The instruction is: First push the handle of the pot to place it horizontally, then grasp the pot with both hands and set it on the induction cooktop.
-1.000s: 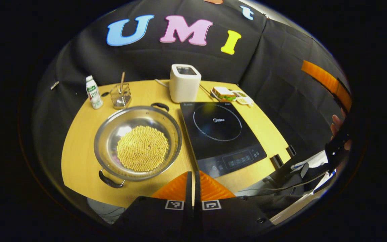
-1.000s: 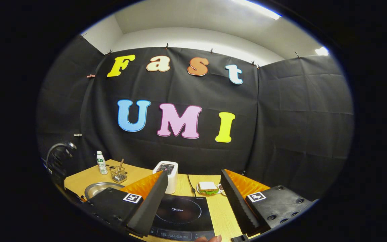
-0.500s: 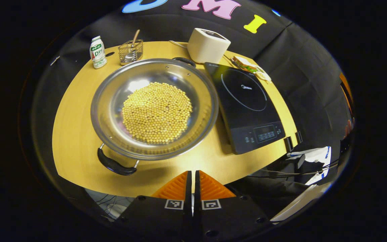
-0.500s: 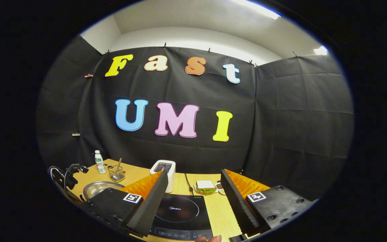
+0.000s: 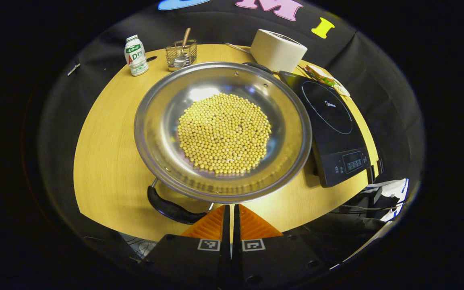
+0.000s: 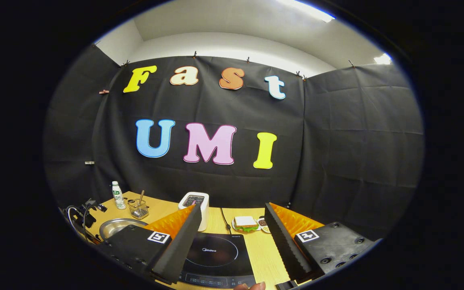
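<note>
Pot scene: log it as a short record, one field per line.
pot: steel pot, on the wooden table, left of the induction cooktop
contents: yellow beans
near handle: black handle, angled toward the table's front edge
left gripper: left gripper shut, close by the handle; contact unclear
right gripper: right gripper open, above the cooktop
behind the pot: bottle, wire basket, white appliance

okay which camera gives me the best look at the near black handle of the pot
The left gripper view. There the near handle lies just ahead of the left gripper, below the pot rim. In the right gripper view, part of the pot rim peeks past the right gripper; that handle can't be made out.
</note>
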Demonstrator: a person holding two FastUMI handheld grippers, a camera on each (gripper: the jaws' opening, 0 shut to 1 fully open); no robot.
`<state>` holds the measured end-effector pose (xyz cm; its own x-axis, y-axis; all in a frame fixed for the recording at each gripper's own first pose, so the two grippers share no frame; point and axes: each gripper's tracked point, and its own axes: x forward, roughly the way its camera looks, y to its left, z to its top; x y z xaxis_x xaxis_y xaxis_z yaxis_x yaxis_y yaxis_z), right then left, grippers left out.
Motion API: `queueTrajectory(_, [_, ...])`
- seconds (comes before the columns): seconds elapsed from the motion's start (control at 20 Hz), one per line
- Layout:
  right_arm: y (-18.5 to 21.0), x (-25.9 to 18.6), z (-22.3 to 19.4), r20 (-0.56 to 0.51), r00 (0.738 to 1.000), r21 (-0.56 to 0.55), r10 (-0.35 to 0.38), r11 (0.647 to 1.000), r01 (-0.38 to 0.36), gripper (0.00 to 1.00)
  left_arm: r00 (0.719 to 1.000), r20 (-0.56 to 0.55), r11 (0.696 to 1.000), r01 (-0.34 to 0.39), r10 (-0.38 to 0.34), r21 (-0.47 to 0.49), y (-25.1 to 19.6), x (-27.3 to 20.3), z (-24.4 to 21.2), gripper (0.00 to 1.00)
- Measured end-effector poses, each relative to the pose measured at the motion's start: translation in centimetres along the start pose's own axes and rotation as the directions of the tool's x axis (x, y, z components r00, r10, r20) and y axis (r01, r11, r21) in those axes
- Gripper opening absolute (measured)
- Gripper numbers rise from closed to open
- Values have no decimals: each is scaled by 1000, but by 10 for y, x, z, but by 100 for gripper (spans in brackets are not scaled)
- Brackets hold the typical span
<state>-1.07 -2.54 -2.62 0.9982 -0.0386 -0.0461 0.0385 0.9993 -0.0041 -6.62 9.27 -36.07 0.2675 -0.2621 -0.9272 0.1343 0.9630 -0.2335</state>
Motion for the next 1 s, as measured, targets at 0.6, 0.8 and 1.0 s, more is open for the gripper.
queueTrajectory(0.6, [5, 10, -6, -13, 1000, -10, -3, 1000, 3, 98, 994, -10, 984, -111, 111, -137, 64, -3, 11, 5])
queueTrajectory(0.8, [8, 17, -7, -15, 1000, -15, -1, 1000, 1, 98, 987, 4, 964, -159, 164, -215, 95, -7, 17, 5])
queueTrajectory(1.0, [12, 21, -9, -21, 1000, -22, 3, 1000, -3, 98, 981, 17, 946, -181, 193, -268, 123, -6, 30, 5])
